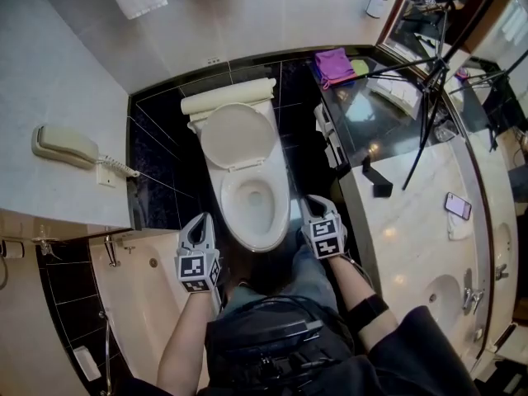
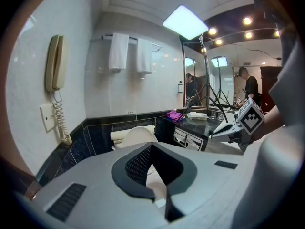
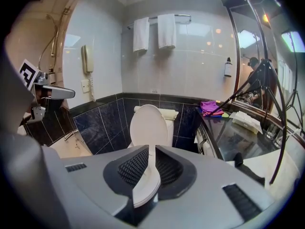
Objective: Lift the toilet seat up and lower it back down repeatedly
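Note:
The white toilet has its lid standing up against the tank. Its seat lies low over the bowl. My right gripper is at the seat's front right. In the right gripper view the seat's white rim runs between the jaws of the right gripper, which stand slightly apart around it, with the lid straight ahead. My left gripper hovers at the bowl's front left, apart from it, jaw tips together and empty. In its own view the left gripper points toward the lid.
A bathtub lies to the left, under a wall phone with a coiled cord. To the right a black counter carries a purple cloth. A tripod stands over it. A marble vanity with a smartphone is nearer.

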`<action>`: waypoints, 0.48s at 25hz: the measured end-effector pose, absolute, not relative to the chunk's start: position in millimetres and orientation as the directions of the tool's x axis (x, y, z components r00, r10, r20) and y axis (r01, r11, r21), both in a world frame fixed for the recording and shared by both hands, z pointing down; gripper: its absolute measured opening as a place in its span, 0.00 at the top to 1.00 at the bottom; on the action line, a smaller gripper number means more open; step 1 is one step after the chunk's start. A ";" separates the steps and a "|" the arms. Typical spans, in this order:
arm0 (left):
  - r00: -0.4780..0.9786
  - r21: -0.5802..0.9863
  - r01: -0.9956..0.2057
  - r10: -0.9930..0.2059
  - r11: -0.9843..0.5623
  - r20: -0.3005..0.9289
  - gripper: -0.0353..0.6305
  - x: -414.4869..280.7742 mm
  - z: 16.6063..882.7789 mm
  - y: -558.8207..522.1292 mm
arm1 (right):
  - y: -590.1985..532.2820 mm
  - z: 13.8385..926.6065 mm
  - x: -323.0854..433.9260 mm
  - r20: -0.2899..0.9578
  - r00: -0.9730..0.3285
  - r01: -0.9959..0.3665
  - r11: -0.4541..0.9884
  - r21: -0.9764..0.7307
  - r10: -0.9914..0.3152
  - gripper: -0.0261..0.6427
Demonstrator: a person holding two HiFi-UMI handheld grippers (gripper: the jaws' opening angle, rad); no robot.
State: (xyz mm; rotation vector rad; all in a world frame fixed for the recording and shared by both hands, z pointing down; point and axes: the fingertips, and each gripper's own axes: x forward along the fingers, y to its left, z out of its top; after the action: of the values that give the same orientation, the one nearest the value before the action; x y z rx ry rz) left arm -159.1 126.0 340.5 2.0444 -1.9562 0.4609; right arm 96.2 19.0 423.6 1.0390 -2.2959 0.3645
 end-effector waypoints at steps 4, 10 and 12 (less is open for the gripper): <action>0.030 -0.045 -0.998 -0.906 -0.054 0.422 0.95 -148.5 376.7 118.0 | 21.3 489.9 105.5 0.665 -0.521 -0.760 0.646 -0.075 -0.536 0.80; 0.030 -0.035 -0.998 -0.873 -0.053 0.487 0.95 -137.4 461.9 121.2 | 43.6 594.9 108.5 0.741 -0.511 -0.763 0.626 -0.159 -0.436 0.69; 0.027 -0.033 -0.998 -0.863 -0.051 0.504 0.95 -137.7 492.5 119.7 | 48.4 633.4 106.7 0.761 -0.508 -0.763 0.621 -0.181 -0.402 0.66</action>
State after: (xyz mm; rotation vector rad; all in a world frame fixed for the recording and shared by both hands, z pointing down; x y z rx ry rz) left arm -137.7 119.7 492.5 1.9813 -1.8998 0.5695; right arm 106.7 48.4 633.4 0.9095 -2.1484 0.6664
